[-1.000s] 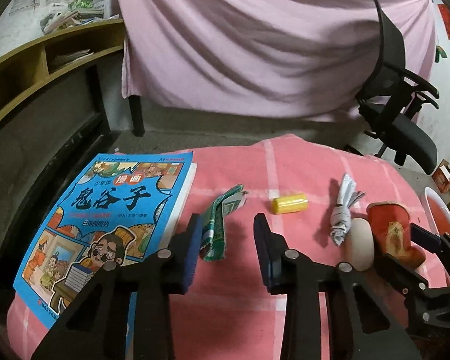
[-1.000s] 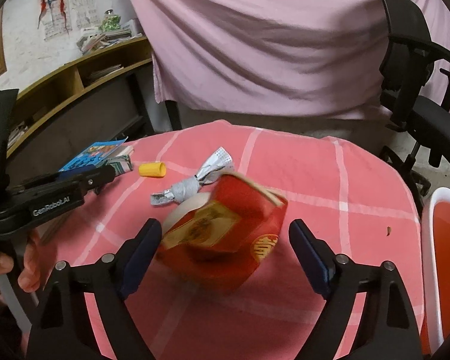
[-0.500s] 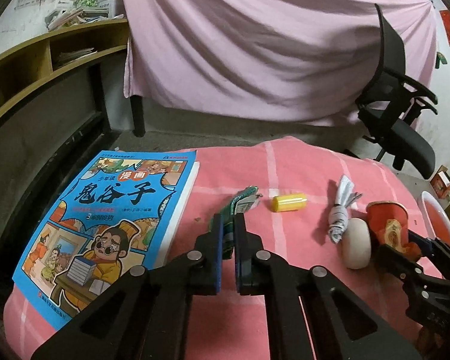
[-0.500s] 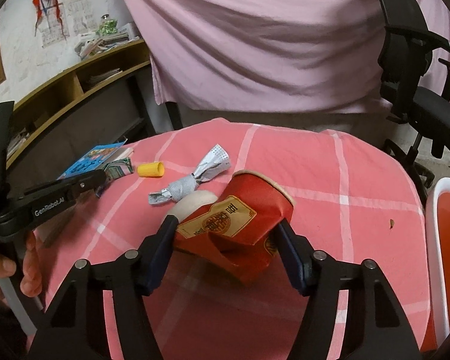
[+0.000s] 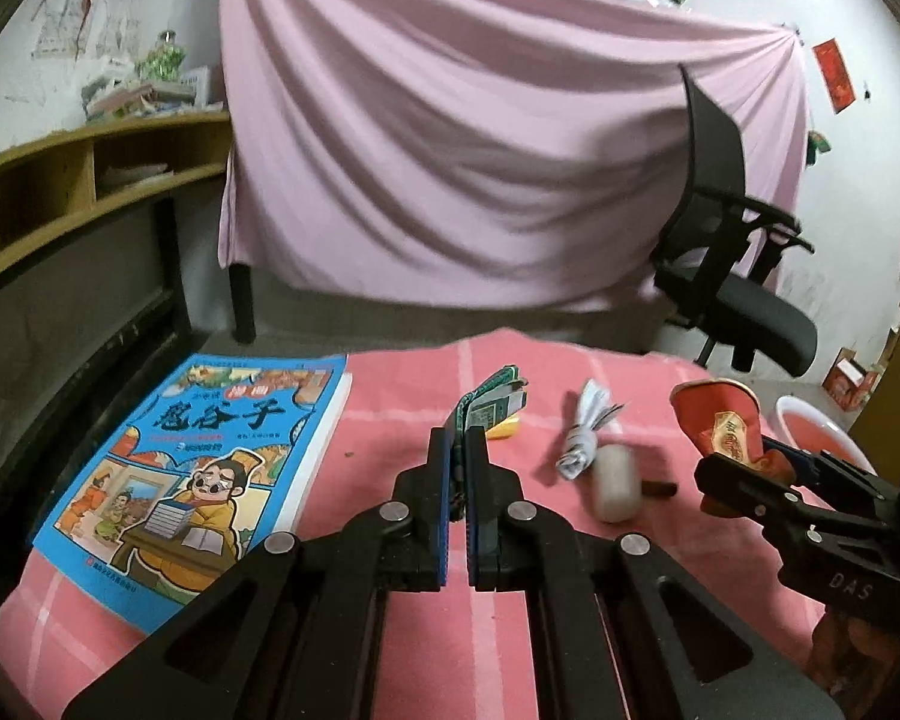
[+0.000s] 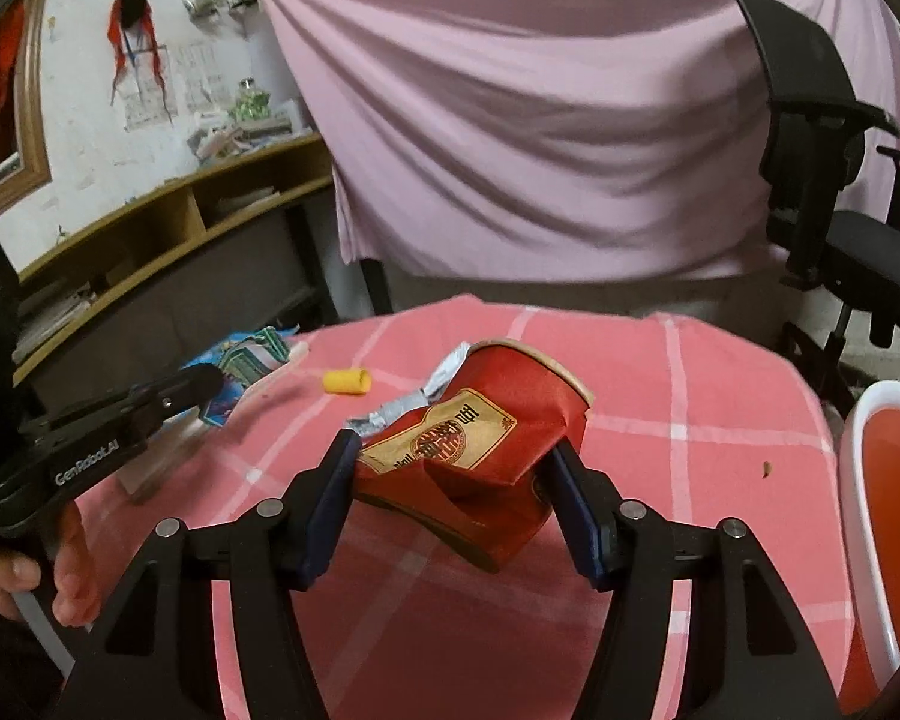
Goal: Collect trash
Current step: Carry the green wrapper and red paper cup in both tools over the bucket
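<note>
Two grasps: both tongs loaded, each with one piece of trash; step judged as pick-up done, carry to bin pending.
Right tongs (image 6: pixel 453 474): clenched on crushed red paper cup (image 6: pixel 480 438), pads pressing its dented sides; cup tilted, rim pointing away, apparently lifted off the tabletop (image 6: pixel 660 396).
Left tongs (image 5: pixel 457 450): nearly closed, gripping the green wrapper (image 5: pixel 491 405) by its near edge; wrapper stands up between the pads.
Left on tabletop: white egg-shaped object (image 5: pixel 615 483), twisted grey paper (image 5: pixel 582 438), yellow cap (image 6: pixel 346 382), comic book (image 5: pixel 210 468).
Bin: red-lined white basin (image 6: pixel 882 510) beside the tabletop, right of the right tongs.
Next move: judged, swing the cup over the basin and let go; the wrapper must cross above the remaining items. Thin wrapper could slip.
</note>
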### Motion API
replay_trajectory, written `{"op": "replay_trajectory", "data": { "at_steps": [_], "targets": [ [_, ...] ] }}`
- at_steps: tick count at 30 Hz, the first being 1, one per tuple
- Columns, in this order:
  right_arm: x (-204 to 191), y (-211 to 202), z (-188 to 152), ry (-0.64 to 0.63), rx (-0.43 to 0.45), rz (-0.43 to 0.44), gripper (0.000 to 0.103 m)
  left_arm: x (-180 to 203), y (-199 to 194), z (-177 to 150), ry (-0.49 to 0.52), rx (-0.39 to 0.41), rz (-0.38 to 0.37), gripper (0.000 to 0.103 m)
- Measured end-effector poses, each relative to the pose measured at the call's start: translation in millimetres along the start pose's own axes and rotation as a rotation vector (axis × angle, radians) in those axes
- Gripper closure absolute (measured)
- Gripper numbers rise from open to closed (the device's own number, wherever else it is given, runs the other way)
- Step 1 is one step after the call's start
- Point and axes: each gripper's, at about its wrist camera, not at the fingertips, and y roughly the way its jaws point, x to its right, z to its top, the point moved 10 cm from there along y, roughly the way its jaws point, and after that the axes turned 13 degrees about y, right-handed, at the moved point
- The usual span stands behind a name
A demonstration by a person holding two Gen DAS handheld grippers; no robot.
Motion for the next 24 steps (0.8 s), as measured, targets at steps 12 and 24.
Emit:
{"op": "replay_trajectory", "data": {
  "at_steps": [12,24],
  "targets": [
    [-16.1,-38.3,14.7,-0.047,0.196,0.063,0.043,5.2,-31.3,12.8,-0.044,0.137,-0.004,0.101],
    [-15.0,-71.9,23.1,-0.020,0.323,0.117,0.043,25.2,-56.3,19.5,-0.014,0.199,0.059,0.101]
  ]
}}
